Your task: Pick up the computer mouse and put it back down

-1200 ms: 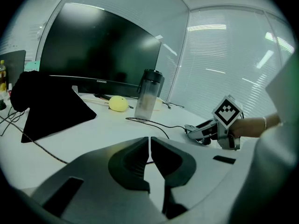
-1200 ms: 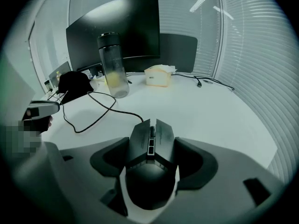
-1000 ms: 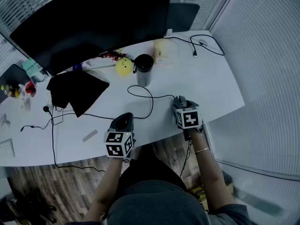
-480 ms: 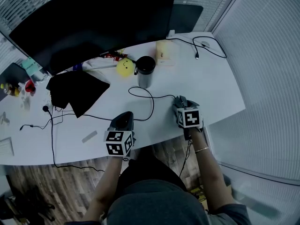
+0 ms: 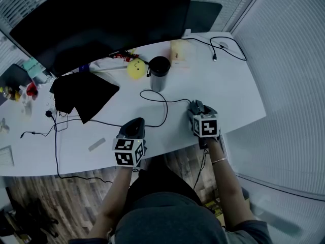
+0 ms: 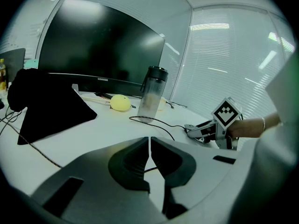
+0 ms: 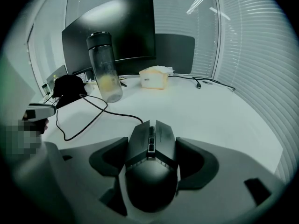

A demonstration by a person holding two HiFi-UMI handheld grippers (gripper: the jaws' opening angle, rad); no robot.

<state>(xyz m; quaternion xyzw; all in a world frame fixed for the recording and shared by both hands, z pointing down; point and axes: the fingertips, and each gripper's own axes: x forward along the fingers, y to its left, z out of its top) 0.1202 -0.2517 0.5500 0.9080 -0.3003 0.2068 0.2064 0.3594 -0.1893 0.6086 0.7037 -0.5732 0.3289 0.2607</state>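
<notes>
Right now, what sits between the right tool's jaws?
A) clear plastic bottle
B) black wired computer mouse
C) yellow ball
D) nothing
B: the right gripper view shows the black wired computer mouse filling the gap between the jaws of the right tool, which have just opened slightly further.

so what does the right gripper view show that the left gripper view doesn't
Only the right gripper view: the mouse up close between its fingers, which have just been opening. Only the left gripper view: its own shut fingers and the right gripper with its marker cube. Both: the monitor, the bottle and the mouse cable.
</notes>
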